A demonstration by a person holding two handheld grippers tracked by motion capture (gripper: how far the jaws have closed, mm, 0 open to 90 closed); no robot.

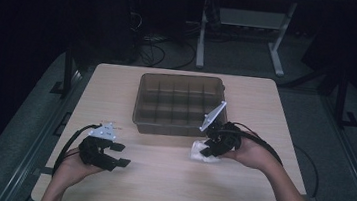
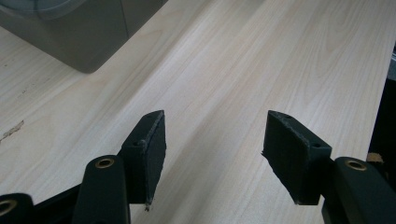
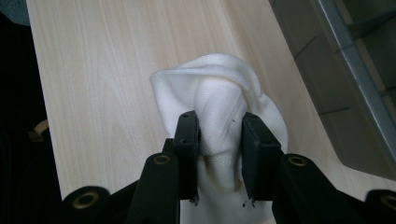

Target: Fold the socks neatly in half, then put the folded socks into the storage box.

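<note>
Cloth: a white knitted cloth (image 3: 219, 116), bunched and folded, maybe a sock, though I cannot tell for sure. It lies on the table (image 1: 167, 185) just in front of the near wall of the grey bin (image 1: 178, 103), toward the bin's right end.

Grip: my right hand-held gripper (image 3: 219, 158) has its jaws pinched on a raised fold of the cloth. The pads press in from both sides, and the fabric bulges above and below them.

Long axis: in the right gripper view the bundle runs away from me along the line of the jaws, its rounded, folded-over end pointing ahead. In the high view it is a small lump (image 1: 199, 150) with no clear direction.

Step in hand: I judge this to be the pick-up. The cloth is gripped but its bulk seems to rest on the table.

Next move: I expect to lift straight up, clear the bin's near rim, then carry the cloth over one of the compartments inside. The pinch holds a single fold, so the rest may hang and drag on the rim.

Other hand: my left hand-held gripper (image 2: 215, 154) sits well apart at the table's left, jaws wide with nothing between them, over bare wood.

Bin: it stands mid-table, divided into compartments, and I see nothing inside.
</note>
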